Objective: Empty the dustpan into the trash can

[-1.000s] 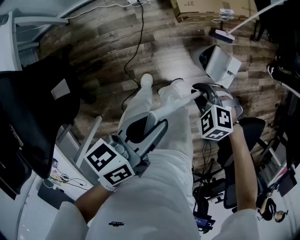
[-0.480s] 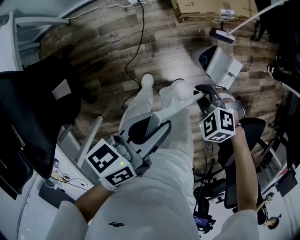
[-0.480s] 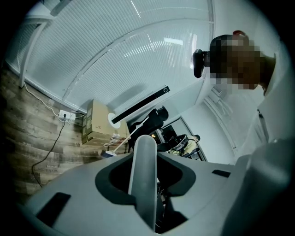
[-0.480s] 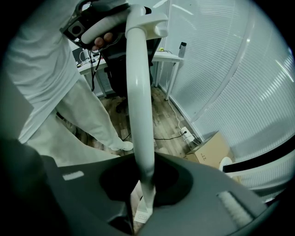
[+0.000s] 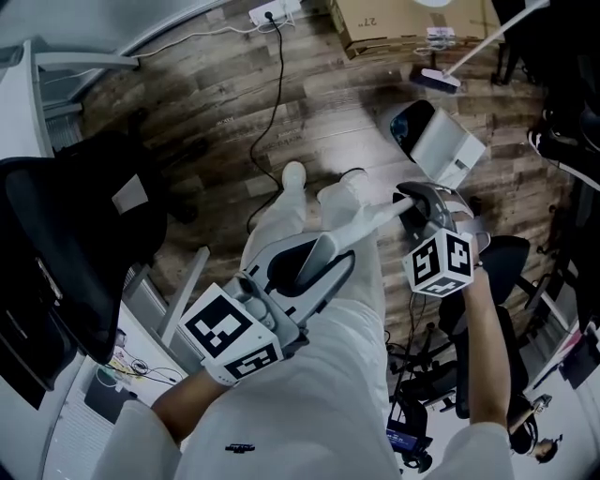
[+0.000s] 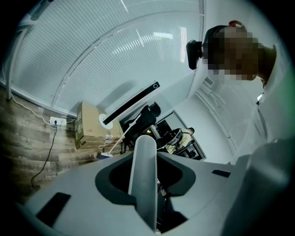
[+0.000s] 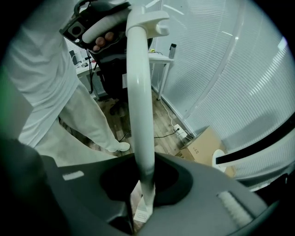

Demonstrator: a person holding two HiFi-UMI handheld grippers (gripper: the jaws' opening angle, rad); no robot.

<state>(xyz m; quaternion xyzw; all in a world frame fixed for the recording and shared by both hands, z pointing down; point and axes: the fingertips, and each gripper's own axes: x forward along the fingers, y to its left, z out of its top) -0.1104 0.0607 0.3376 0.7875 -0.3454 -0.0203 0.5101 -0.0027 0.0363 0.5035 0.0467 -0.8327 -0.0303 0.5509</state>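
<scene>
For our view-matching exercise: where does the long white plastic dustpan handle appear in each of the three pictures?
Head view: the long white plastic dustpan handle runs diagonally across the centre.
Left gripper view: bottom centre, rising upward.
Right gripper view: left of centre, running top to bottom.
Shared landmark: the brown cardboard box, seen in all three.

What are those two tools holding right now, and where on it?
Both clamp one long white plastic handle: the left tool near its hooked upper end, the right tool farther down.
</scene>
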